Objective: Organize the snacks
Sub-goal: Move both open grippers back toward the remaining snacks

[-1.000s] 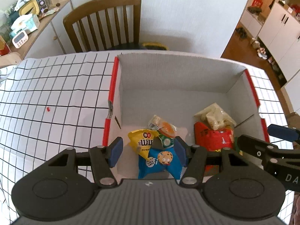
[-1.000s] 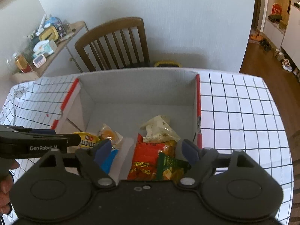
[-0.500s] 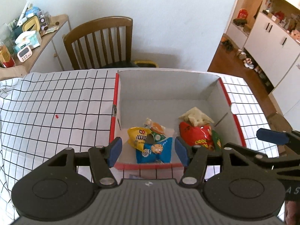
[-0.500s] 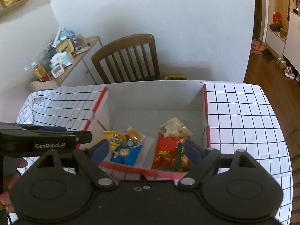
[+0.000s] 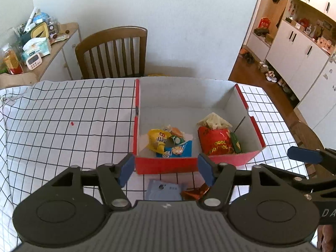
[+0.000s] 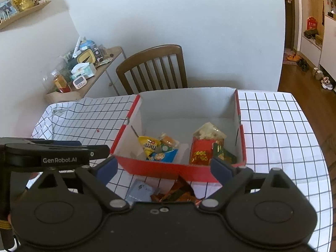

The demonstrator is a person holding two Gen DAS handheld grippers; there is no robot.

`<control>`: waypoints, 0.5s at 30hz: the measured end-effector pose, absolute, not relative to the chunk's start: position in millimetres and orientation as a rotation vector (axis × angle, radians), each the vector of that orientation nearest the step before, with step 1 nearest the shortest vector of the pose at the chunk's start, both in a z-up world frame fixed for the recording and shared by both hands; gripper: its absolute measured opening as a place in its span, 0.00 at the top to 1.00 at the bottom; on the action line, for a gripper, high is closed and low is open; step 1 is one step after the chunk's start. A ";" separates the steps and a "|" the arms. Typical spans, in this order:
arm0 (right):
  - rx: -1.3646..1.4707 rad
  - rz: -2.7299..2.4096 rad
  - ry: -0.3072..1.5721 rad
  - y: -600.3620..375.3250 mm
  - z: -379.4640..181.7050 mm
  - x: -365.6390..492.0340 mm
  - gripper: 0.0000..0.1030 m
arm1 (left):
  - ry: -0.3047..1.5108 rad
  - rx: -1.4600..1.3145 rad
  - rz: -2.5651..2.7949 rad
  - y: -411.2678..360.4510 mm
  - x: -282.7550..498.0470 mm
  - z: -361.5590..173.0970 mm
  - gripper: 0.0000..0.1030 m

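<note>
Checked cloth (image 5: 63,113) covers the table; on it a red box (image 5: 166,164) holds a yellow bag (image 5: 157,139) and blue cookie pack (image 5: 180,150) left, a red bag (image 5: 214,140) right. Both the left gripper (image 5: 166,169) and right gripper (image 6: 166,168) have just been opening, jaws apart, nothing between. Packets (image 6: 142,192) before the box are half hidden.

1. A table under a white black-grid tablecloth (image 5: 63,109) carried everything.
2. A red cardboard box (image 5: 166,164) sat on it.
3. Just before the box lay a pale blue packet (image 5: 163,192) and an orange wrapper (image 5: 195,192).
4. A tiny red speck (image 5: 72,123) lay apart.
</note>
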State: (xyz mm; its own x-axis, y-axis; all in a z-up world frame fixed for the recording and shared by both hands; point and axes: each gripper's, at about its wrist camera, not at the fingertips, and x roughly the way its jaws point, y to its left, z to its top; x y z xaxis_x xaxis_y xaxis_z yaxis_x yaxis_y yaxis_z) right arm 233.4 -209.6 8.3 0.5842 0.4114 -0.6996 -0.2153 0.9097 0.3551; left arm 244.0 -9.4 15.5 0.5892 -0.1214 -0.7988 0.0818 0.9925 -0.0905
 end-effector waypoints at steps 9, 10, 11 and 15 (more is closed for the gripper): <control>0.251 0.353 0.886 -204.3 1.1 203.9 0.02 | 0.921 -0.068 -0.143 5.8 209.2 6.7 0.21; 0.252 0.351 0.889 -203.7 -0.2 201.5 0.02 | 0.922 -0.067 -0.145 6.7 206.2 4.7 0.20; 0.255 0.352 0.893 -203.2 -1.3 199.1 0.02 | 0.927 -0.066 -0.144 7.7 203.2 1.8 0.20; 0.267 0.342 0.907 -200.6 -10.2 188.9 0.01 | 0.952 -0.070 -0.146 11.1 192.7 -11.6 0.19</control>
State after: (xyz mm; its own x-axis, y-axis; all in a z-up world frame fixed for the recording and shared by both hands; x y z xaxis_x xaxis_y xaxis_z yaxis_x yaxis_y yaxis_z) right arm 188.9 -200.6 -10.2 0.5685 0.3985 -0.7197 -0.1758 0.9135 0.3670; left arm 192.7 11.1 -11.6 0.5710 -0.1546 -0.8063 0.0933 0.9880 -0.1233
